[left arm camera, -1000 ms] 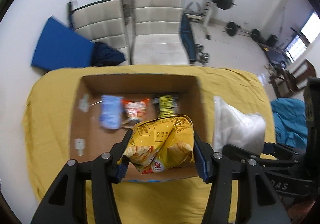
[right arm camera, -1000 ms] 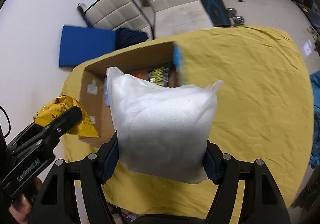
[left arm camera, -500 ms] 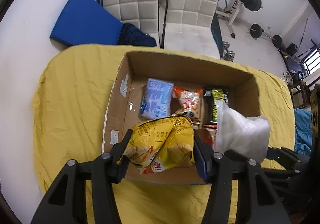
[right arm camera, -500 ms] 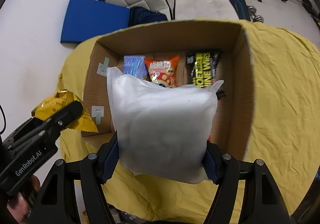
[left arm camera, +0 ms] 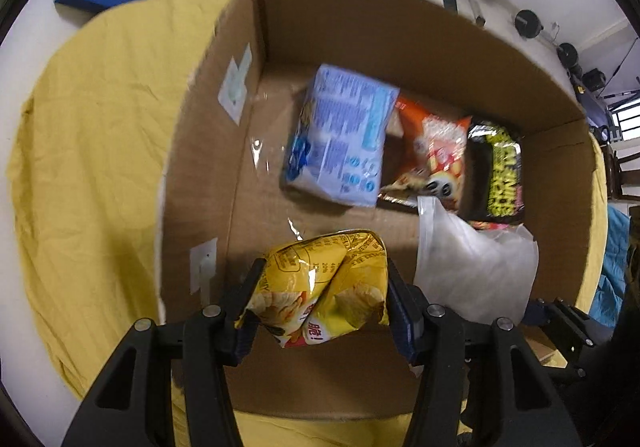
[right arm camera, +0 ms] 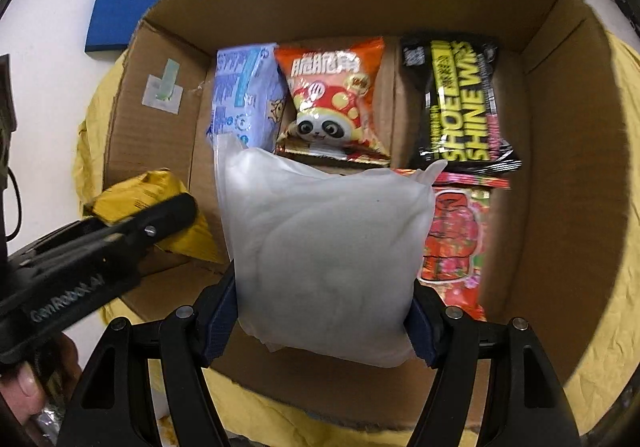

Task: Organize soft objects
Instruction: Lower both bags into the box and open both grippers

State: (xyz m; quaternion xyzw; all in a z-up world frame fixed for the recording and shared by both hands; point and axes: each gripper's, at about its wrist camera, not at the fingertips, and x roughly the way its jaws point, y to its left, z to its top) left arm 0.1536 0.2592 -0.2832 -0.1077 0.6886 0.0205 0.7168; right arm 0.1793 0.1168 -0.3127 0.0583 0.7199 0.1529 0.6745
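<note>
Now chip bag [left arm camera: 320,287] between fingers [left arm camera: 404,317], over box [left arm camera: 360,27]

Change log: I have brought both grippers from beside the cardboard box [left arm camera: 208,151] to above its open interior. My left gripper [left arm camera: 324,303] now carries the yellow chip bag [left arm camera: 320,287] over the box's left half; my right gripper [right arm camera: 320,311] carries the white pouch [right arm camera: 324,247] over the middle, box walls filling both views.
</note>
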